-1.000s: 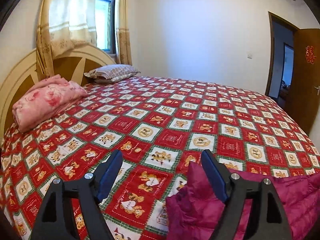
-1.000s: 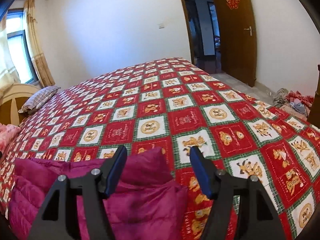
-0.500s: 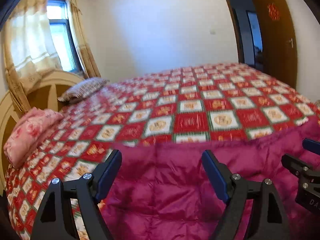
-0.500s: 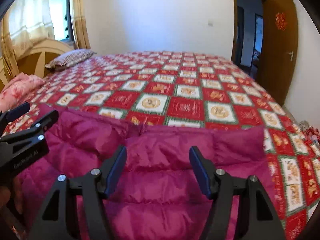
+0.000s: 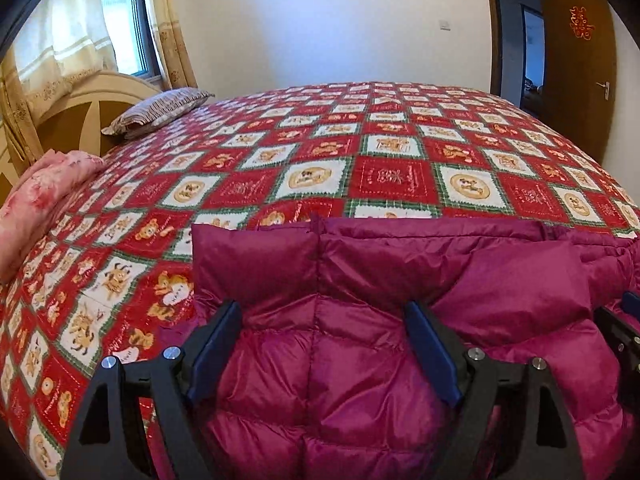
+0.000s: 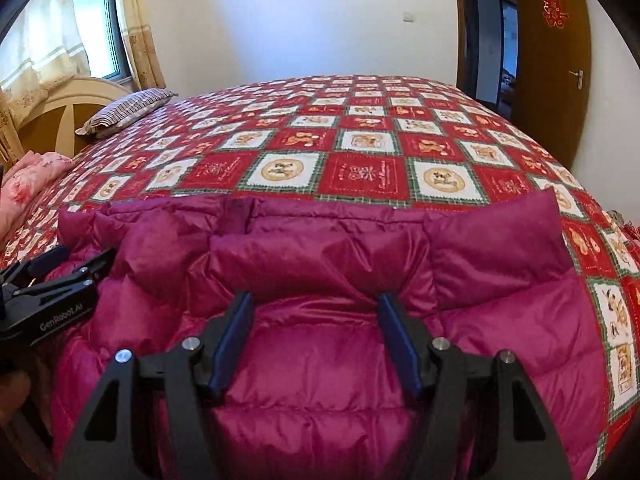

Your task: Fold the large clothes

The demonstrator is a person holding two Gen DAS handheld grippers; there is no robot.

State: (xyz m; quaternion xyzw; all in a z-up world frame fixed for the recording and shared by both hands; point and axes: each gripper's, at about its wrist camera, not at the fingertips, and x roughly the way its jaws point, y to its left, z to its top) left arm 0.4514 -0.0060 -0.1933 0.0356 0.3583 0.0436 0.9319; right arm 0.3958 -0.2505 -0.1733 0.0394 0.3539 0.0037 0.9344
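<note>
The left hand-held gripper is held low over the near part of a magenta quilted jacket, pointing across the bed, its two blue-padded fingers spread wide with nothing between them but the fabric lying below. The right hand-held gripper sits just to its right in the same pose, also released, fingers wide apart above the jacket. In the right wrist view the left gripper's black body shows at the left edge; in the left wrist view only a sliver of the right one shows at the right edge.

The jacket lies spread across the near edge of the bed on the red, white and green patchwork bedspread, its far edge running roughly straight from side to side. Its near part is cut off by the bottom of both views and hidden behind the gripper frames, so I cannot tell how far it hangs toward the viewer or whether the fingers touch it.

At the head of the bed lie a folded pink blanket and a striped pillow, well apart from the jacket.
</note>
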